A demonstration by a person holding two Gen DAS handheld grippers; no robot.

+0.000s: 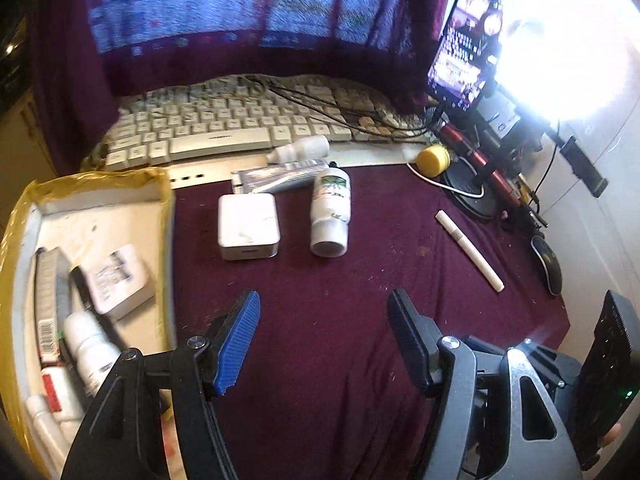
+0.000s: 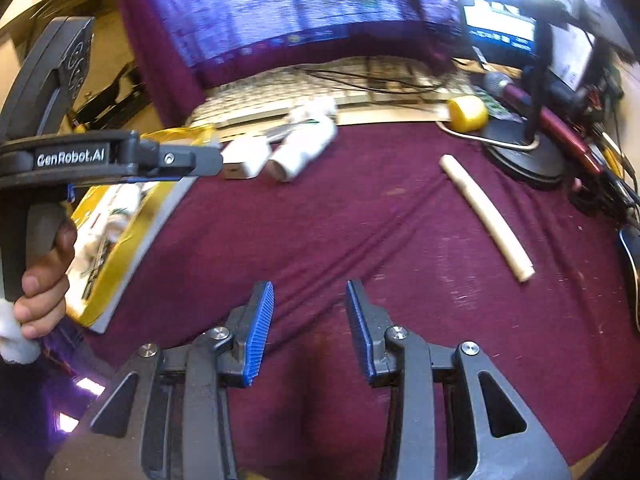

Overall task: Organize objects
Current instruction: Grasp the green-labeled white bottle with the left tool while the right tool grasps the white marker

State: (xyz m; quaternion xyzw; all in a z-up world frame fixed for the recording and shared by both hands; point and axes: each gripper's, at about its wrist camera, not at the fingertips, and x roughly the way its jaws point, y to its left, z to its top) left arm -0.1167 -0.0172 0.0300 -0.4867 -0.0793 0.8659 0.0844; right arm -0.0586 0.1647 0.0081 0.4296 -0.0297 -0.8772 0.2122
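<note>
On the maroon cloth lie a white square charger (image 1: 248, 226), a white bottle (image 1: 330, 212) on its side, a silver tube (image 1: 280, 176), a small white dropper bottle (image 1: 300, 149), a yellow cap (image 1: 433, 159) and a white stick (image 1: 469, 250). My left gripper (image 1: 322, 340) is open and empty, hovering short of the charger and bottle. My right gripper (image 2: 310, 328) is open and empty above bare cloth; the stick (image 2: 486, 216) lies ahead to its right. The charger (image 2: 245, 158) and bottle (image 2: 304, 148) show far ahead, beside the left gripper's body (image 2: 100, 158).
A yellow-edged box (image 1: 96, 184) at the left holds several small packs and bottles. A keyboard (image 1: 224, 124) and cloth-draped monitor stand behind. A phone on a stand (image 1: 466, 44), cables, a red pen and a mouse (image 1: 548, 264) crowd the right side.
</note>
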